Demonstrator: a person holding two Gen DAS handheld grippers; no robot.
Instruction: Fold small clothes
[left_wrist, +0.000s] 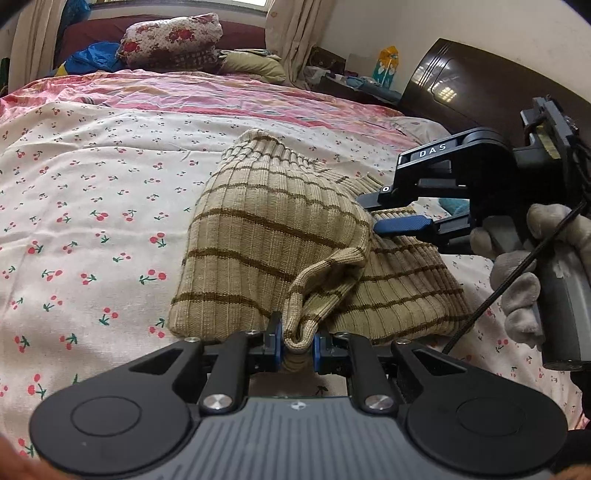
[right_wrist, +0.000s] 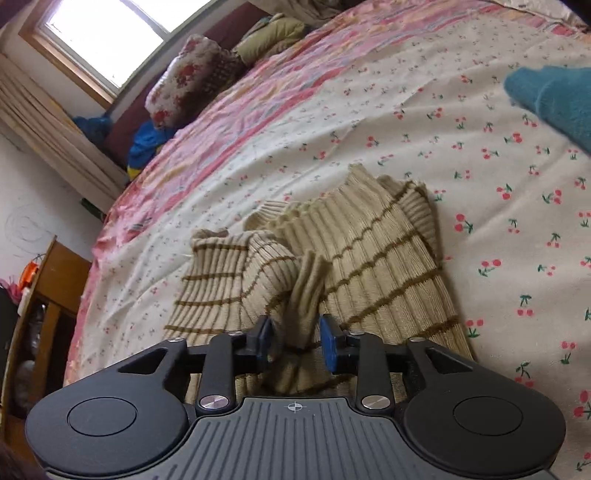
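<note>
A beige ribbed sweater with brown stripes (left_wrist: 266, 236) lies partly folded on the cherry-print bed sheet (left_wrist: 92, 221). My left gripper (left_wrist: 297, 343) is shut on a bunched fold at the sweater's near edge, both blue pads pressing the knit. In the right wrist view the same sweater (right_wrist: 376, 266) lies crumpled, and a raised fold stands between the pads of my right gripper (right_wrist: 295, 341). Its jaws stand apart and do not squeeze the fold. From the left wrist view the right gripper (left_wrist: 373, 214) reaches in from the right over the sweater, held by a gloved hand (left_wrist: 517, 291).
A teal garment (right_wrist: 554, 99) lies on the sheet to the far right. A pink quilt (left_wrist: 221, 92) covers the far part of the bed, with pillows (left_wrist: 173, 37) beyond. A dark headboard (left_wrist: 461, 88) stands at right and a wooden cabinet (right_wrist: 55, 295) beside the bed.
</note>
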